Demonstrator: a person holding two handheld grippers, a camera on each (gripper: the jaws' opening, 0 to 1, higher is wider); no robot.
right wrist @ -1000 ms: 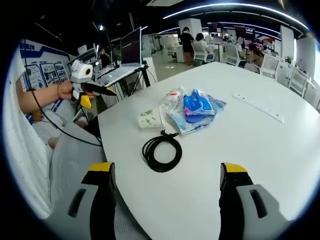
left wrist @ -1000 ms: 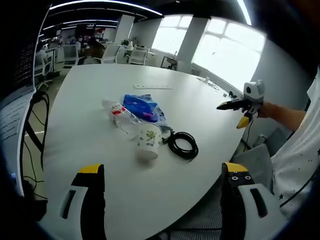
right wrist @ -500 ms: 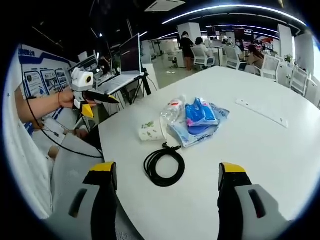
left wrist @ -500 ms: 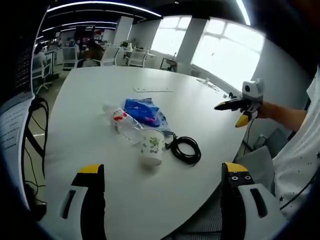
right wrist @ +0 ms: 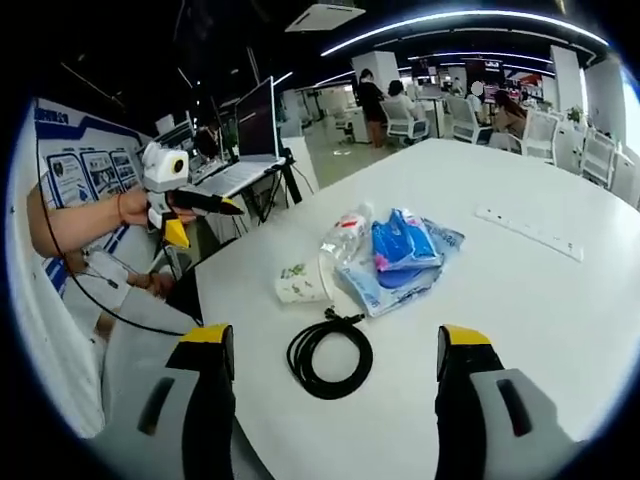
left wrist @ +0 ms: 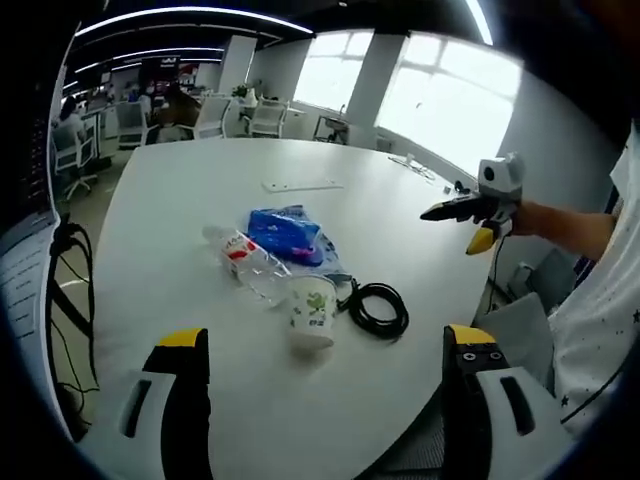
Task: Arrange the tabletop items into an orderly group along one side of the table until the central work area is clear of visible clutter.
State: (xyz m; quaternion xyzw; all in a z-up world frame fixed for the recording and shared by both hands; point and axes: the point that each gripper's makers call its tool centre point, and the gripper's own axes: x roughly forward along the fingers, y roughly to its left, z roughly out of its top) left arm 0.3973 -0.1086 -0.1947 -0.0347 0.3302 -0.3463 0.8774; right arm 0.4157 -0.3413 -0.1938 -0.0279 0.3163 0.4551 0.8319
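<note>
While both cameras drifted a little over the last second, the clutter itself had not moved: the cup (left wrist: 313, 310), bottle (left wrist: 250, 265), blue pack (left wrist: 285, 232) and cable (left wrist: 378, 308) lay in the same huddle near the middle of the table (left wrist: 180, 190), and only their place in each view shifted. In the left gripper view the left gripper (left wrist: 325, 350) hung over the near edge with its jaws wide apart and nothing between them, the cup lying on its side just beyond. In the right gripper view the right gripper (right wrist: 327, 345) was likewise spread and empty, with the coiled cable (right wrist: 330, 355) closest to it, the cup (right wrist: 300, 284) past that, and the bottle (right wrist: 345, 232) and blue pack (right wrist: 405, 245) touching one another farther on. A white strip (right wrist: 530, 230) lay apart toward the far right of the table.

Each gripper showed in the other's view, held off the table edge in a hand (right wrist: 135, 208); from there I could not tell how their jaws stood. The change amounted to a slight shift in viewpoint, not handling. So the task looked unstarted: the centre was cluttered, nothing was grouped at a side, and the cable or cup seemed the likeliest first pick.
</note>
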